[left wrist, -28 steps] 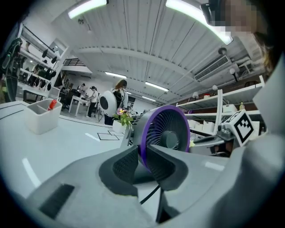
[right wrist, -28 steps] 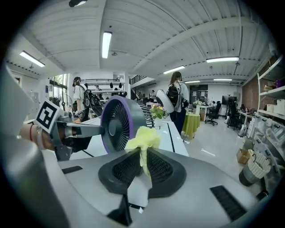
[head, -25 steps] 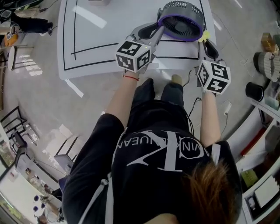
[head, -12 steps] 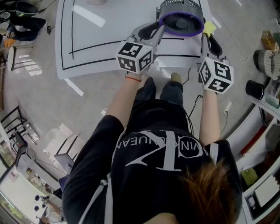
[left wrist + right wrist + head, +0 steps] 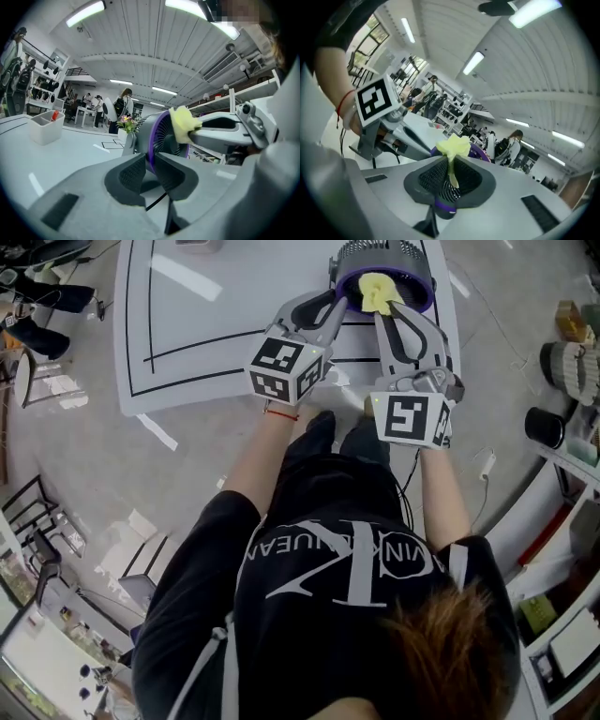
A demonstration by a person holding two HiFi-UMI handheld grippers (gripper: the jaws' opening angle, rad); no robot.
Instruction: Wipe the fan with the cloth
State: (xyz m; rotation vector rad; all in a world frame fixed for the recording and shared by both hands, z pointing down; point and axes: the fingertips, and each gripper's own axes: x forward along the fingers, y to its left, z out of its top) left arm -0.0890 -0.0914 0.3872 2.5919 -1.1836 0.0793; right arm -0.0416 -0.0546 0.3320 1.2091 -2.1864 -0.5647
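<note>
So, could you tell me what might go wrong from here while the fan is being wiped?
1. The right gripper pinches only a thin tail of the cloth. Rubbing could snag it on the fan or pull it free.
2. The fan stands fairly near the table edge, steadied only by the left gripper on its purple rim, so a firm push may tip or slide it.

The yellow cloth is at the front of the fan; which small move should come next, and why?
Probably slide the cloth sideways across the front grille of the fan. The right tongs are shut on the cloth, and in the head view it covers only one patch of the grille inside the purple rim, so most of the face seems left to wipe.
</note>
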